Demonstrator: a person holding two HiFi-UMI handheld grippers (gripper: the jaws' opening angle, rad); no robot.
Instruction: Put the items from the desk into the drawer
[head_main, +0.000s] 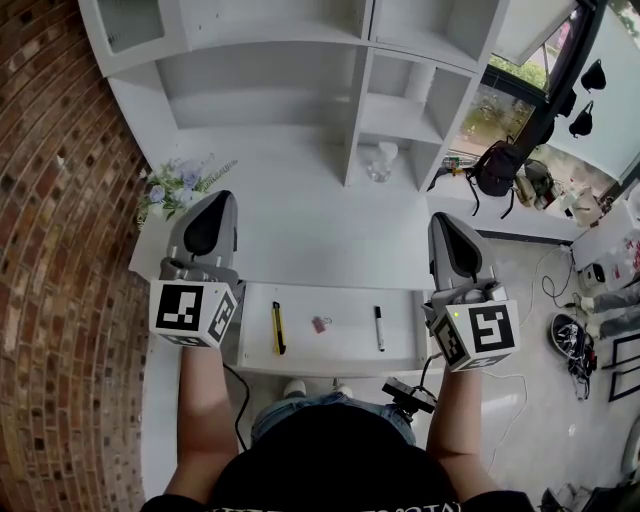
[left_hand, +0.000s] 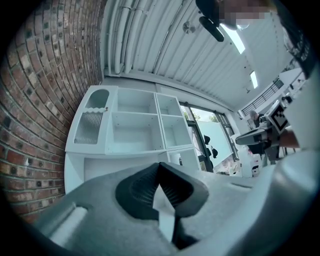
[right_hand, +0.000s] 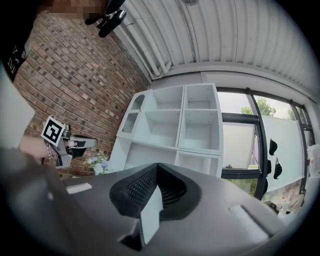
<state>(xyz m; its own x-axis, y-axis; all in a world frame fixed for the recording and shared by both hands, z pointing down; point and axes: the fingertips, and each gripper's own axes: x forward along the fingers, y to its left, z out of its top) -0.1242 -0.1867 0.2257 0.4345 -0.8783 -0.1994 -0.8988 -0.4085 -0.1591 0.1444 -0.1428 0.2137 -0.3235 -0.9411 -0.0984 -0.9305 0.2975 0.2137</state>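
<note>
The open drawer (head_main: 345, 352) holds a yellow cutter (head_main: 278, 327), a small pink item (head_main: 321, 324) and a black marker (head_main: 379, 327). At its two sides, the left gripper (head_main: 210, 203) and the right gripper (head_main: 446, 222) are both closed and hold nothing. Farther away, flowers (head_main: 180, 185) stand on the desk (head_main: 300, 230).

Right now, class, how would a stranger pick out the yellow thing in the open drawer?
Find the open white drawer at the front of the white desk. Three things lie in it; the slim yellow utility knife is leftmost, the only yellow one.
</note>
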